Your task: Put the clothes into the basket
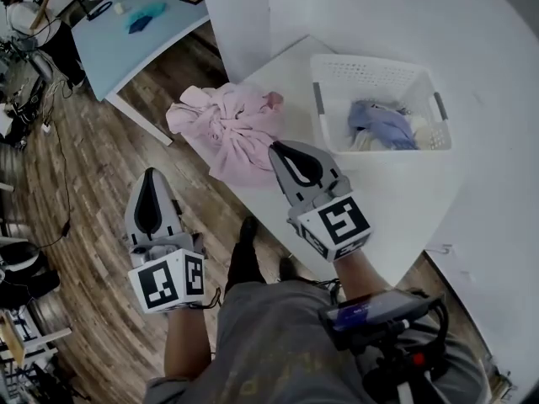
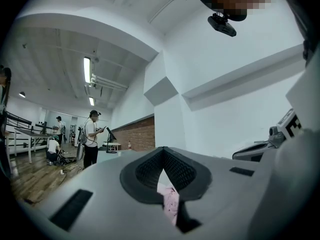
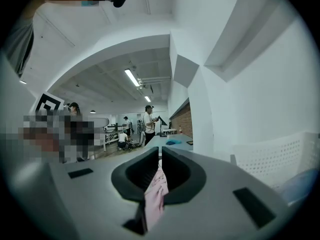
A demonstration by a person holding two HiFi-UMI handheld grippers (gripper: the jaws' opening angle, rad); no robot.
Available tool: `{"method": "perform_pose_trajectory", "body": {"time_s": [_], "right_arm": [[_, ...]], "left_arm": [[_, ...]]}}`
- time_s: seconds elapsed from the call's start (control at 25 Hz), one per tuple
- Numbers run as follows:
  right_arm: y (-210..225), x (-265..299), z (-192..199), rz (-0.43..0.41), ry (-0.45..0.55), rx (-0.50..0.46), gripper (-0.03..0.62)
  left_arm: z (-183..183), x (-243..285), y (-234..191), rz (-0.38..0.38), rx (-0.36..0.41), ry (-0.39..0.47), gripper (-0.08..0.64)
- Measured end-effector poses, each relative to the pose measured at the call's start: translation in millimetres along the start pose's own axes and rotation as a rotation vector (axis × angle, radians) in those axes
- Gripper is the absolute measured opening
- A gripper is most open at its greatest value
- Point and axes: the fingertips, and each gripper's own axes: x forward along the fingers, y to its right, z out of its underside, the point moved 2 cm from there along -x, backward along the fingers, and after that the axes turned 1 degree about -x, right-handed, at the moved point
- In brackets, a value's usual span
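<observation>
Currently the pink garment (image 1: 232,129) lies bunched at the corner of the white desk (image 1: 396,204), one fold spilling over the edge, pinched in the closed right tool (image 1: 283,148). Just beside it on the desk stands the white basket (image 1: 370,67), holding blue clothes (image 1: 381,123). The left tool (image 1: 152,174), closed and empty, hangs over the wood-plank floor (image 1: 93,183). Farther off stand a pale blue desk (image 1: 126,53) and a brick wall (image 2: 140,134).

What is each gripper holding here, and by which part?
Right gripper pinches the pink garment at its near edge. Left gripper: pink shows between its jaws, but it sits apart from the garment; hold cannot be told.
</observation>
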Motion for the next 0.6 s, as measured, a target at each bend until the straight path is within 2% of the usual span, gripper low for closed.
{"method": "perform_pose_trajectory", "body": {"time_s": [0.2, 0.28, 0.48, 0.6], "right_arm": [[14, 55, 18, 0.035, -0.06, 0.019, 0.02], [21, 78, 29, 0.053, -0.102, 0.03, 0.044], [28, 131, 68, 0.076, -0.238, 0.029, 0.239], [32, 156, 95, 0.102, -0.31, -0.031, 0.322]], "left_arm": [[22, 58, -26, 0.042, -0.026, -0.04, 0.008], [32, 80, -38, 0.06, -0.043, -0.063, 0.008], [71, 126, -67, 0.092, -0.086, -0.141, 0.008], [96, 148, -81, 0.108, -0.104, -0.178, 0.008]]}}
